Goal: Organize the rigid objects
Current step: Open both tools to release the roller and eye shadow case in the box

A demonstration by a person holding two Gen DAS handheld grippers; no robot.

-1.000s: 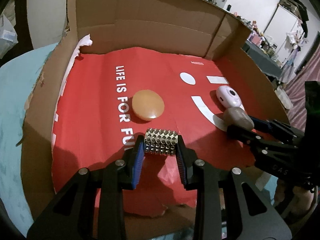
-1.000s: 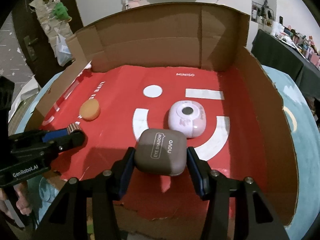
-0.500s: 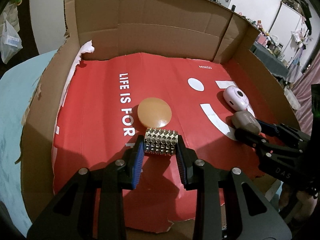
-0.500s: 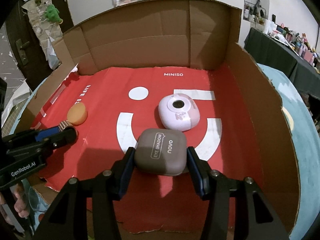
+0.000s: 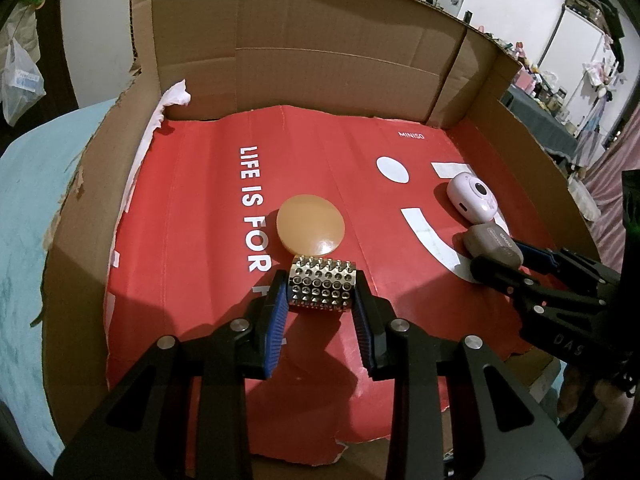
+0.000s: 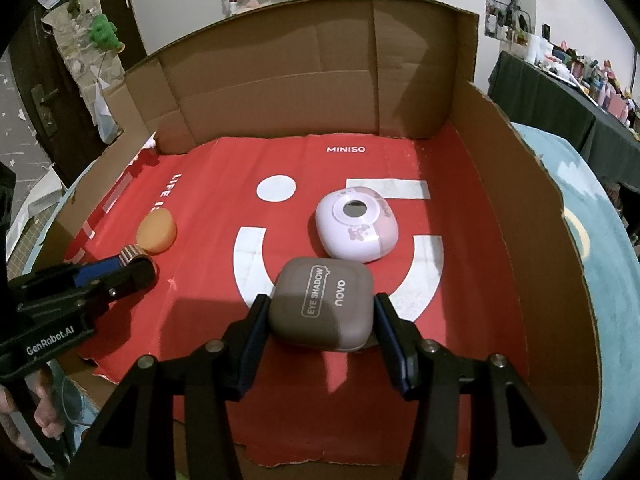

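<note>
Inside the red-lined cardboard box, my left gripper pinching a studded silver metal cylinder, round orange disc at its 12 o'clock, my right gripper clamping a taupe rounded plastic eyeshadow case.

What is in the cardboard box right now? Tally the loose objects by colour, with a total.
Silver: 1, the studded block held in the left gripper
Orange: 1, the round disc
Pink: 1, the rounded case
Brown: 1, the eye shadow case held in the right gripper
Total: 4
</note>
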